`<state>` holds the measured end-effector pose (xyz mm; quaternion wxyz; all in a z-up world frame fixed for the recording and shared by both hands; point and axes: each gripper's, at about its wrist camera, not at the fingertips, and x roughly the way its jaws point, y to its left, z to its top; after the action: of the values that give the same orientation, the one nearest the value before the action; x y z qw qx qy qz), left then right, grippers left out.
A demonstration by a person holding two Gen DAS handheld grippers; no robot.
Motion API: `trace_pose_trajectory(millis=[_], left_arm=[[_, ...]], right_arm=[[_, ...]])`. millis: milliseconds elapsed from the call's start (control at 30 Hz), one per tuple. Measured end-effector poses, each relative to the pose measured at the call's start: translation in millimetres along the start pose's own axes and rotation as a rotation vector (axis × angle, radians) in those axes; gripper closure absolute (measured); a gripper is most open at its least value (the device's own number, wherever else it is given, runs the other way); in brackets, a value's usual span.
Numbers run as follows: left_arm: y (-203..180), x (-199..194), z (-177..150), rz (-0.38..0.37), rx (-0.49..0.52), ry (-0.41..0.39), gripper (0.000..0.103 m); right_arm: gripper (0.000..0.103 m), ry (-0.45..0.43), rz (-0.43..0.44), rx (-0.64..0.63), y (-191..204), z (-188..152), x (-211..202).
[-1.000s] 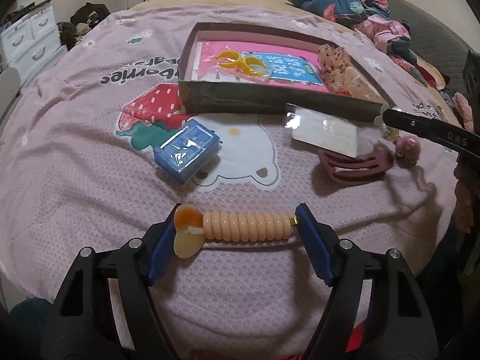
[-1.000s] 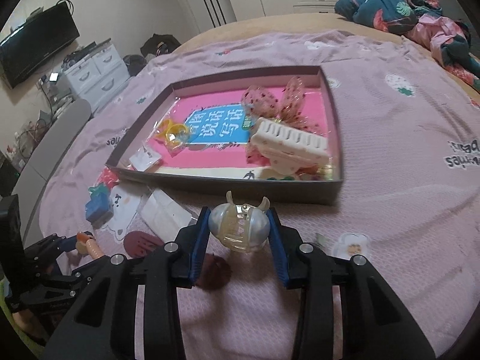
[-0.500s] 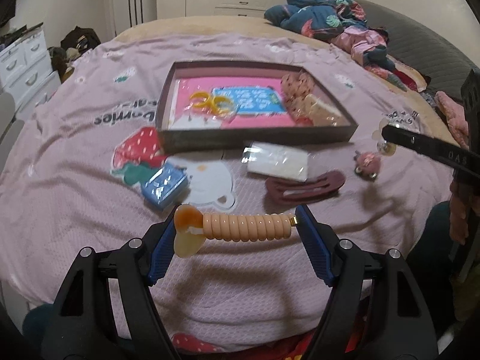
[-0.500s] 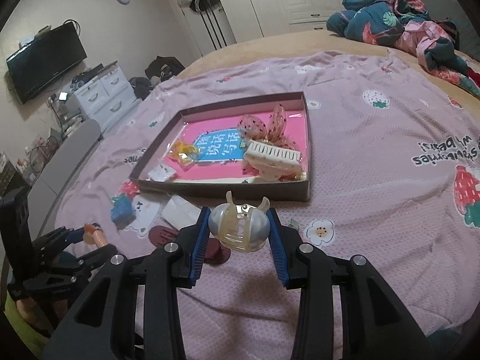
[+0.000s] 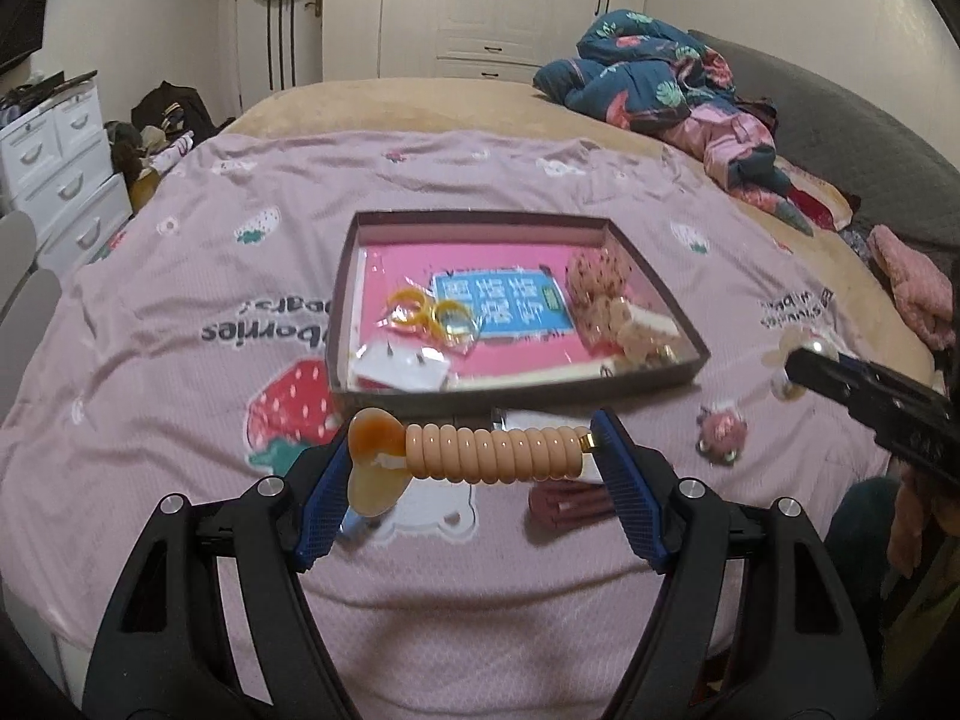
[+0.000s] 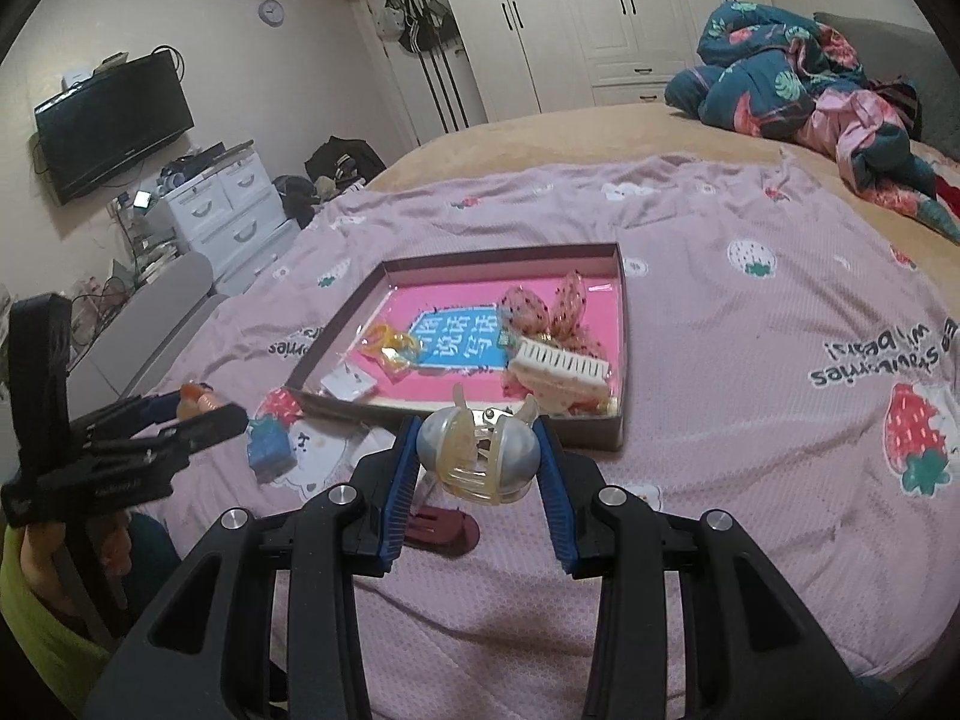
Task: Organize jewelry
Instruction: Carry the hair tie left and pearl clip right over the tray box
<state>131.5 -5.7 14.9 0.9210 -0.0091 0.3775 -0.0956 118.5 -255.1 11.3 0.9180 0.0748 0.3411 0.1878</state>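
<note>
My left gripper [image 5: 474,459] is shut on a peach spiral hair clip [image 5: 480,455] with an amber end, held above the bed's near edge. My right gripper [image 6: 477,459] is shut on a grey-and-clear claw clip [image 6: 477,456], also raised. A shallow dark tray [image 5: 660,294] [image 6: 621,324] with a pink lining lies on the pink bedspread ahead of both. It holds yellow rings [image 5: 429,315], a white card [image 5: 399,367], a dotted bow [image 6: 543,312] and a cream comb clip [image 6: 561,367].
On the bedspread near the tray lie a maroon hair clip [image 6: 441,531] [image 5: 567,504], a blue packet [image 6: 270,450], a clear packet [image 5: 534,420] and a pink fuzzy clip [image 5: 720,429]. Crumpled clothes [image 5: 660,84] lie at the far right. White drawers [image 6: 228,204] stand left.
Both grippers have lifted and pulled back from the tray, so the bed and tray look farther away. Each still holds its clip.
</note>
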Motion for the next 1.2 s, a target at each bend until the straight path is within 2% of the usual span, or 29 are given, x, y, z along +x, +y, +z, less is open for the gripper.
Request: trace_pose_trajectory(millis=[633, 1200], left_arm=[[23.5, 36.6, 48.4, 0.059, -0.005, -0.017, 0.036], [31.6, 105.0, 83.0, 0.077, 0.000, 0.065, 0.036]], right_arm=[[0.067, -0.064, -0.015, -0.067, 21.9, 37.1, 4.2], [0.067, -0.024, -0.033, -0.104, 33.9, 54.4, 56.2]])
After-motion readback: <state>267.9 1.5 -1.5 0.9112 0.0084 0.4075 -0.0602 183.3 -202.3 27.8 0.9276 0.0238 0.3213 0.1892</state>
